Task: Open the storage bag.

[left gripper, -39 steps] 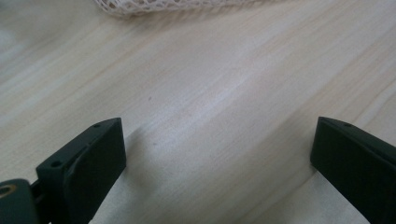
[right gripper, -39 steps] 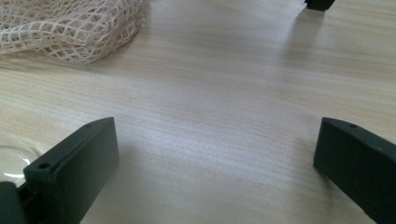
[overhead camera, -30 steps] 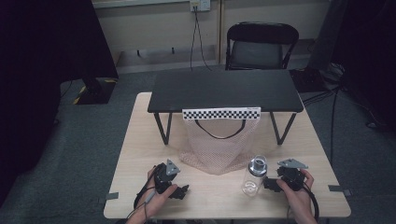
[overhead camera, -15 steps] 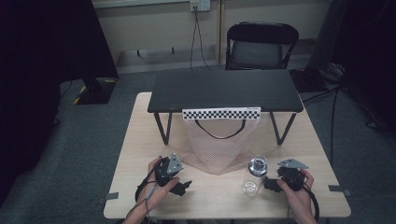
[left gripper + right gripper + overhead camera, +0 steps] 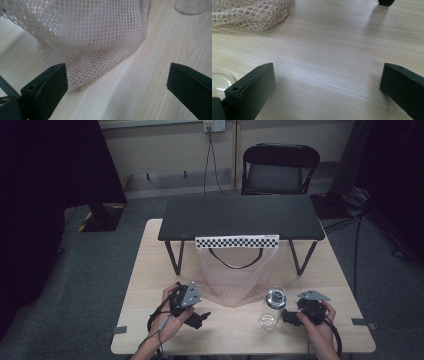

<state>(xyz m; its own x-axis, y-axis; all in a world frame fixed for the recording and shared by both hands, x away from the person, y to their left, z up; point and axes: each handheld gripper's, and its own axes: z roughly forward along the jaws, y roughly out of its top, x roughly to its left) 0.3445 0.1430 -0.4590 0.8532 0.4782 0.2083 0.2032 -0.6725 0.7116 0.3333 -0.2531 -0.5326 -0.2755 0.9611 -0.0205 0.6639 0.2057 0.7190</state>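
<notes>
At the near edge of the wooden table [image 5: 150, 270], the person's two hands hold the two grippers low over the top. On the left side, the left gripper [image 5: 199, 316] is held with its jaws wide apart and nothing between them; in the left gripper view the jaws point at the bottom of the mesh bag [image 5: 92, 42], and the left jaw is just beside the lowest fold of the net. On the right side, the right gripper [image 5: 286, 316] is also wide open and empty, and it points toward the clear bottle [image 5: 271, 309], which stands upright on the table just beside it. In the right gripper view, bare wood lies between the jaws, a corner of the bag [image 5: 249, 15] shows at the top left, and part of the bottle's round clear base [image 5: 220, 81] shows at the left edge. Behind the grippers, the mesh bag [image 5: 235, 275] hangs from the front edge of a small black table [image 5: 240, 215], under a checkered strip [image 5: 237, 241], and its bottom rests on the wood between the two grippers. Farther away, a black chair [image 5: 280, 167] stands on the grey floor near the wall.
</notes>
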